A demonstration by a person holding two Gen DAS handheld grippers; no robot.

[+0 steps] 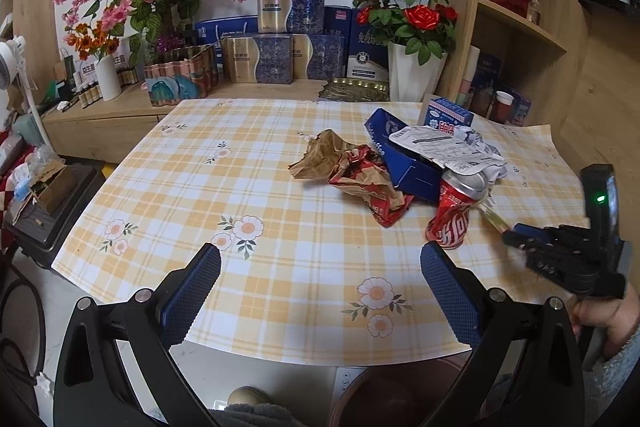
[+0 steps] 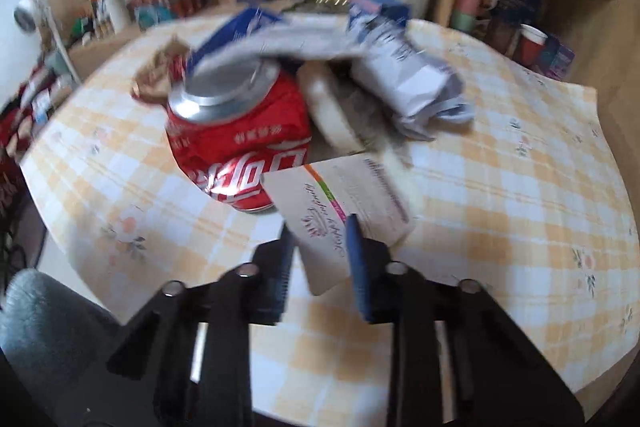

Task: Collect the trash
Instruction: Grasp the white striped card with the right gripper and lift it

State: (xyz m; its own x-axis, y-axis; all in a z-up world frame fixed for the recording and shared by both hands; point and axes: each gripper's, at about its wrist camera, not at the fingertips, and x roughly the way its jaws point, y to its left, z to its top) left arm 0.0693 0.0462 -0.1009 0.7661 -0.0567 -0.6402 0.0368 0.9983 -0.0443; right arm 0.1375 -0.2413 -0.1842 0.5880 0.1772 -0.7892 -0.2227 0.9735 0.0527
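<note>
A trash pile lies at the right of the checked tablecloth (image 1: pixel 260 195): a crumpled brown and red wrapper (image 1: pixel 352 171), an open blue box (image 1: pixel 404 163), crumpled white paper (image 1: pixel 452 147) and a dented red can (image 1: pixel 456 211). My left gripper (image 1: pixel 320 259) hangs open over the near table edge with nothing between its fingers. A hand holds my right gripper (image 1: pixel 516 233) just right of the can. In the blurred right wrist view, my right gripper (image 2: pixel 320 239) is shut on a white printed card (image 2: pixel 344 199), in front of the can (image 2: pixel 240 135) and the white paper (image 2: pixel 408 87).
A small blue and white carton (image 1: pixel 450 115) stands behind the pile. A white vase of red roses (image 1: pixel 412 75), gift boxes and pink flowers line the sideboard at the back. Wooden shelves (image 1: pixel 520 19) rise at the right. A dark round container (image 1: pixel 400 395) sits below the near table edge.
</note>
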